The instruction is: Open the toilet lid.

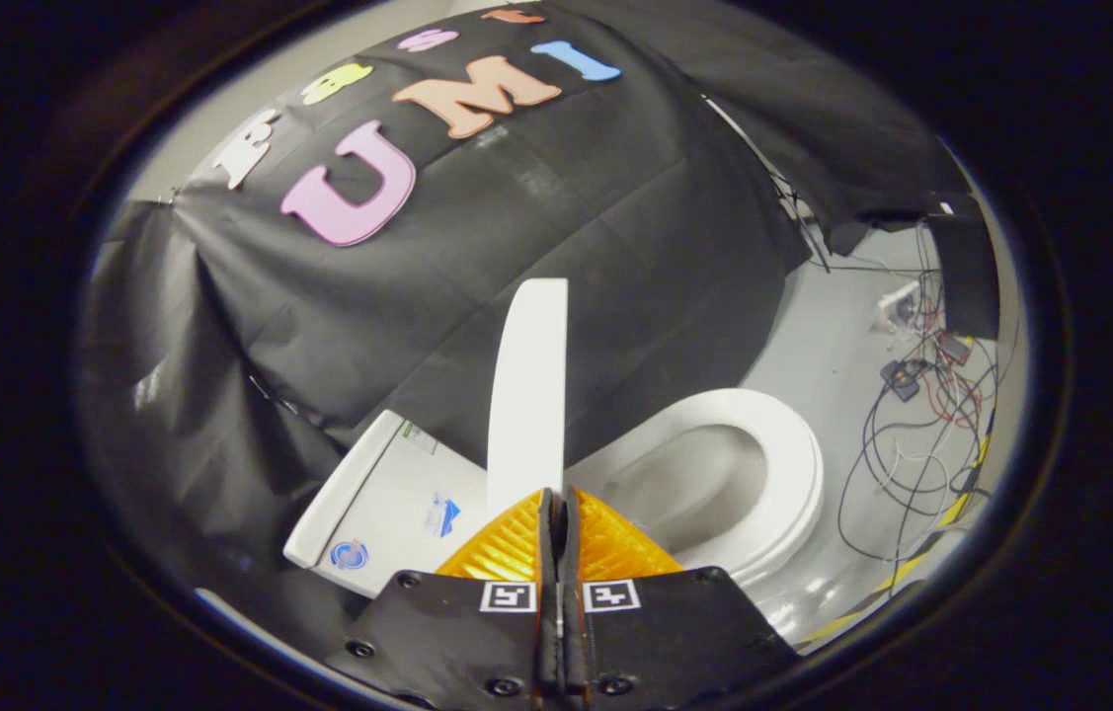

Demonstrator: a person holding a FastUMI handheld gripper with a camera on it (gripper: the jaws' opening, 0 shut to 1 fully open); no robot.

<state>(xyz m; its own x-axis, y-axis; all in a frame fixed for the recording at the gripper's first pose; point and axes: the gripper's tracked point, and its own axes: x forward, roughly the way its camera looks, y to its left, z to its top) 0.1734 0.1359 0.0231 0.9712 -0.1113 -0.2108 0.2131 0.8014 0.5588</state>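
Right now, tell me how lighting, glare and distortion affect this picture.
Gripper view: fisheye bends the wall cloth and floor into curves; the raised toilet lid, edge-on just beyond the closed gripper, is bright and nearly washed out; the bowl inside the seat lies in soft shadow; the floor by the cables shows small glints; focus looks sharp.

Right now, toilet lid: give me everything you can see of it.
The toilet lid is a plain white, smooth, glossy panel that looks like plastic, seen nearly edge-on as a tall, narrow, slightly curved strip with a rounded top. It stands raised, about upright, against the black cloth wall, between the tank and the open seat ring. The gripper has its fingers pressed together at the lid's lower end; whether they pinch its edge cannot be told. The hinge is hidden behind them.
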